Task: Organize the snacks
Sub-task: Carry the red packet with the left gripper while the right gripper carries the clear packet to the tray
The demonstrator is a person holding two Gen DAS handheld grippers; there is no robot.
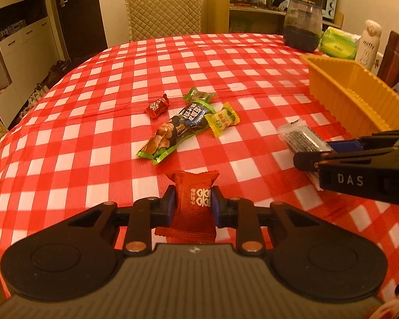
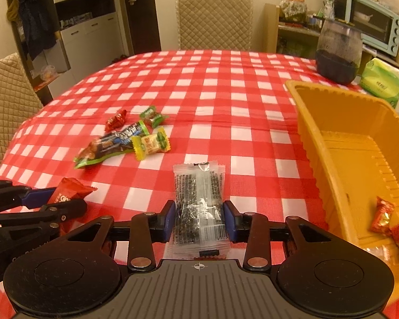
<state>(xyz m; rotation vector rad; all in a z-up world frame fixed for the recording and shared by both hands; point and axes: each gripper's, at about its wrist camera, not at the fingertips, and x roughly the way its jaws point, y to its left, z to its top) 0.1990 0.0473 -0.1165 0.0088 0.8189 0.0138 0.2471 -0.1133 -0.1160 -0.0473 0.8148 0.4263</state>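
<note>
red snack packet point(image 1: 193, 207): small crinkly foil pillow, likely very light and soft, slippery skin; best taken across the flat middle, not the crimped ends. it sits between the pads of the left gripper point(image 1: 192, 206), jaws closed on its two side edges, far end poking out ahead of the fingers. whether it is lifted off the checked tablecloth point(image 1: 98, 138) or only resting on it, cannot tell.

clear packet point(image 2: 199, 204), dark bits inside: flat, floppy, probably light, contents may crumble under a hard squeeze. the right gripper point(image 2: 199, 219) is clamped on it at mid-length, long axis running straight ahead, the sealed end sticking out well past the fingertips.

ahead and left of both grippers, loose on the cloth: long nut packet point(image 1: 177, 130), yellow candy point(image 1: 222, 119) touching it, green candy point(image 1: 198, 95) just behind, small red candy point(image 1: 157, 106) off to its left.

yellow bin point(image 2: 340, 143) stands to the right of the right gripper, near; two red candies point(image 2: 391, 226) already lie in its near corner. judgement: both held packets go there next, the clear one having the shorter trip.
</note>
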